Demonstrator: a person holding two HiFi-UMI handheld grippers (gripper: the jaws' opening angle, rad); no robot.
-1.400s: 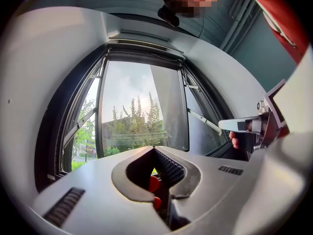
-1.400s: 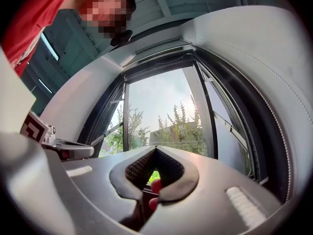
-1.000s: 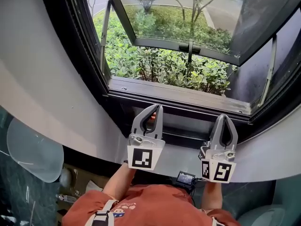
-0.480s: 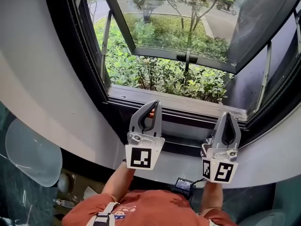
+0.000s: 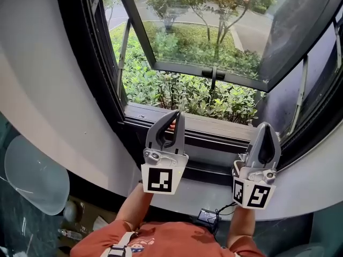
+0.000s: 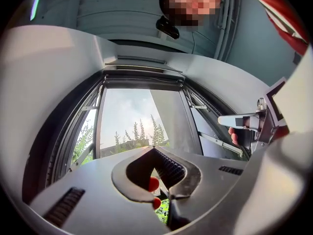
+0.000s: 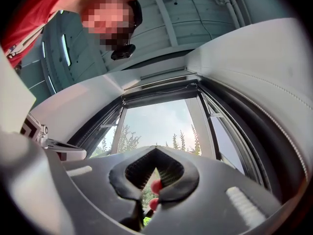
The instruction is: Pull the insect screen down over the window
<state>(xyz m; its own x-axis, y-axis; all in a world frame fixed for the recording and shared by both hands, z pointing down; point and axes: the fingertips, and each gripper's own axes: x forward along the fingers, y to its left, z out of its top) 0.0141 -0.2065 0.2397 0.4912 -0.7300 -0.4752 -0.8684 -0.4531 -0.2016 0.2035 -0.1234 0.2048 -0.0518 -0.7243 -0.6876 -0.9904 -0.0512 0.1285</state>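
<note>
The window opening [image 5: 182, 90] stands uncovered, its glass sash [image 5: 214, 31] swung outward over green shrubs. A dark rail [image 6: 142, 77] [image 7: 159, 89] runs along the top of the frame; I see no mesh drawn below it. My left gripper [image 5: 176, 113] [image 6: 153, 149] is shut and empty, held up in front of the sill [image 5: 214, 125] and pointing upward. My right gripper [image 5: 267, 125] [image 7: 155, 149] is also shut and empty, level with it at the sill's right end. Neither touches the frame.
A white curved wall [image 5: 48, 90] surrounds the dark window frame. Metal stay arms [image 5: 124, 52] [image 5: 300, 84] hold the sash at both sides, and its handle [image 5: 213, 74] sits mid-rail. A pale rounded object [image 5: 32, 175] lies lower left.
Both grippers have risen together from below the sill to its level and tipped further upward. Both jaws stayed shut.
</note>
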